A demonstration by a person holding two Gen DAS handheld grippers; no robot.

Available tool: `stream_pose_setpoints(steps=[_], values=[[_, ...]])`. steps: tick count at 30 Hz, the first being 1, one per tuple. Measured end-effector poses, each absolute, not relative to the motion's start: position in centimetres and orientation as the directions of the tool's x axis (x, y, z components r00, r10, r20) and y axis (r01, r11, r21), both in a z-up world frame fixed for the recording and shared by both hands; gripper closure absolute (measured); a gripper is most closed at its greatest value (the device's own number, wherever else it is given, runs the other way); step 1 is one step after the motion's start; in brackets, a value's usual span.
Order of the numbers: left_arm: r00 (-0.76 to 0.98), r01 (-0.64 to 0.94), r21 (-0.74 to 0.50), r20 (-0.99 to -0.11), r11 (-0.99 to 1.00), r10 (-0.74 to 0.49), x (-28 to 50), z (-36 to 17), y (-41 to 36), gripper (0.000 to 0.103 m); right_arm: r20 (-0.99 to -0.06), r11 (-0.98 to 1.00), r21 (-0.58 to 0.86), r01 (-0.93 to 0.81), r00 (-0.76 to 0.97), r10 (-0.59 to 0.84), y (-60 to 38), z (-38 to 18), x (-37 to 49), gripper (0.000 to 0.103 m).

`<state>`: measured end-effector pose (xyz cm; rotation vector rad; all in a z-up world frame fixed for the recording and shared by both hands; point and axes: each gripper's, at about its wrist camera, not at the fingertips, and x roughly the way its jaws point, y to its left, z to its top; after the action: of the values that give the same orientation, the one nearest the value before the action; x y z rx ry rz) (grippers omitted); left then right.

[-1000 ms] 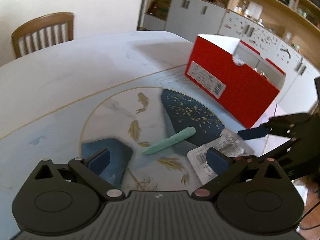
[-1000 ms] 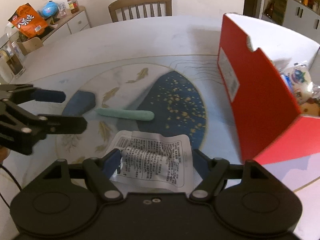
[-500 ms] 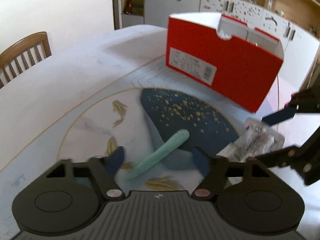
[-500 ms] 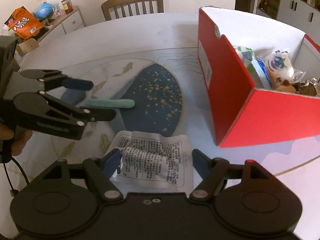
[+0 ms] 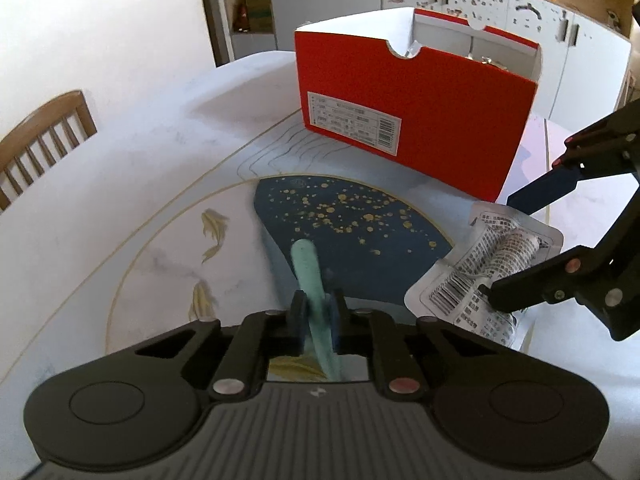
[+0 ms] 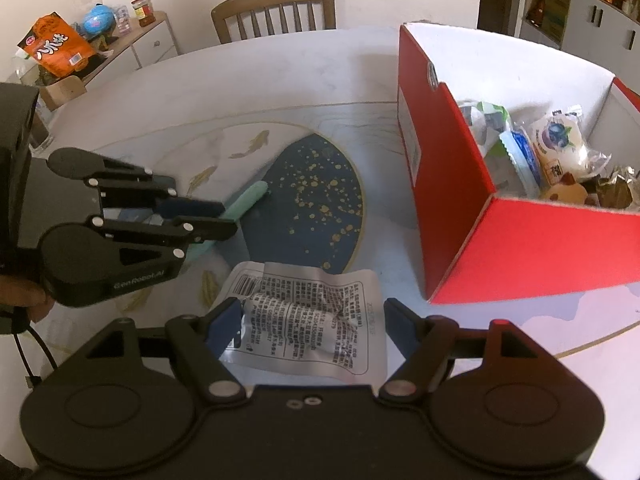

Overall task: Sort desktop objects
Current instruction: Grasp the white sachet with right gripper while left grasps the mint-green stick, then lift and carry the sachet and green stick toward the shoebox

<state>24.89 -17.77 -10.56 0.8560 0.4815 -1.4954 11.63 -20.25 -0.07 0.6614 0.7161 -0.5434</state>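
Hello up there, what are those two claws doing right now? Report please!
Left claw shut on green stick. Right claw open around white packet, not gripping. Red box ahead, path clear.

We note the left hand-held gripper with pads pinched nearly together, clamping a thin object between them. The right hand-held gripper, just beside it, has fingers spread wide, low, angled downward.

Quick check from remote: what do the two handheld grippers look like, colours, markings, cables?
Both are matte black, with linkage arms, silver rivets and dark blue finger pads. The left gripper carries pale "GenRobot.AI" lettering and a thin black cable. The right gripper looks alike.
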Motion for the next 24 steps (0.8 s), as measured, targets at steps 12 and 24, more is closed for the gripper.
stream_pose_setpoints(steps=[12,24], values=[[0.008,0.996,0.064,-0.735,-0.058,-0.678,25.9,-8.8,-15.9,0.094,-0.719,0.679,0.36,0.64,0.654,-0.235,-20.2,1.4,11.1,0.026],[-0.007,1.0,0.009,-0.73,-0.019,-0.683,25.9,-7.9,-14.1,0.094,-0.703,0.666,0.377,0.644,0.667,-0.247,-19.7,2.0,10.2,0.026]])
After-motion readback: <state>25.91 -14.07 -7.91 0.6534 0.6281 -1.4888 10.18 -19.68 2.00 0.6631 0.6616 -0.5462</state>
